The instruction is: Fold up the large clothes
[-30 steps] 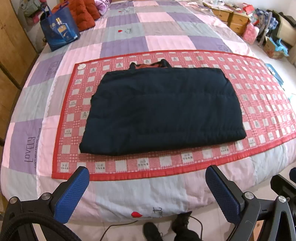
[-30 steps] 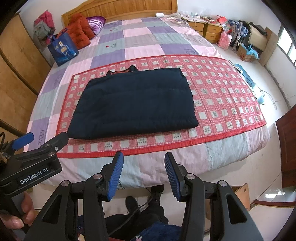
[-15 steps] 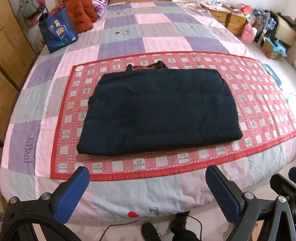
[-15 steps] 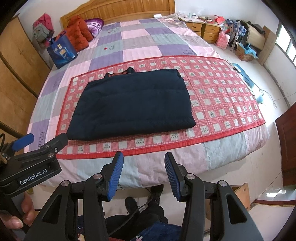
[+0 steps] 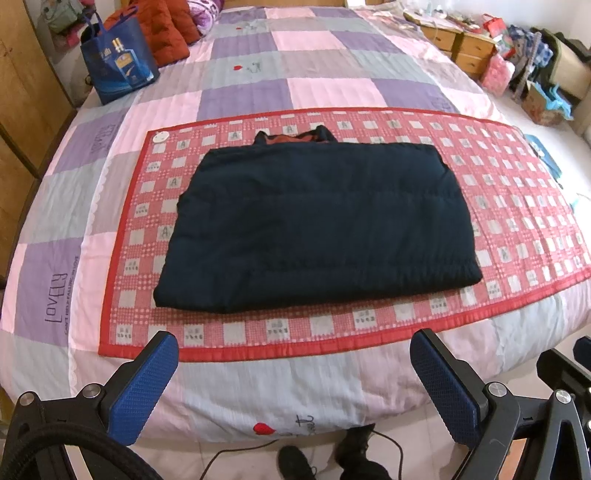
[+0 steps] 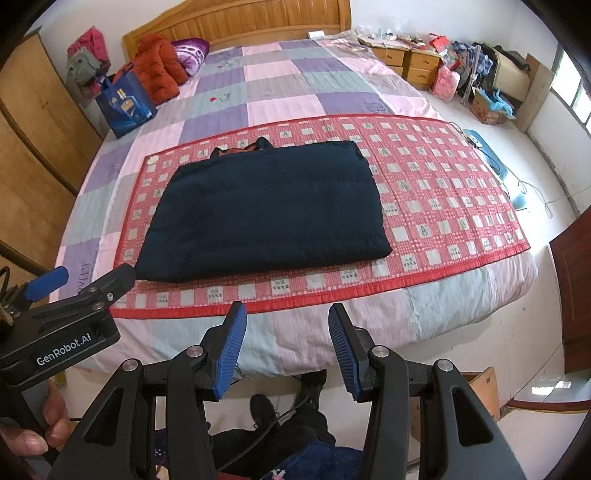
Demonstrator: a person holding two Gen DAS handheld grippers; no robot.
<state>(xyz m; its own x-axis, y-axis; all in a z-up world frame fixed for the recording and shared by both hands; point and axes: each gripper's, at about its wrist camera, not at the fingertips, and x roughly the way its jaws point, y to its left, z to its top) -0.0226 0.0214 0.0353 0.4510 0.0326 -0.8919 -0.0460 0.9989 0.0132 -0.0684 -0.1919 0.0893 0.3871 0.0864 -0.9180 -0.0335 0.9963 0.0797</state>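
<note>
The folded dark navy jacket (image 5: 317, 225) lies flat on the red checked mat (image 5: 517, 206), toward its left half. Both the left gripper (image 5: 293, 373) and right gripper (image 6: 284, 334) hover short of the mat's near edge, jaws apart and empty. A blue bag (image 5: 118, 70) stands well beyond the mat's far left corner.

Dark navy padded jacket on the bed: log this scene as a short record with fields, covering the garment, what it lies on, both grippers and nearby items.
garment: dark navy padded jacket, folded into a flat rectangle, orange-red lining showing at its far edge
surface: red checked mat on a pink, purple and grey patchwork quilt
left gripper: open, empty, above the near bed edge
right gripper: open, empty, clear of the jacket
nearby: blue shopping bag, orange puffy coat near the headboard
</note>
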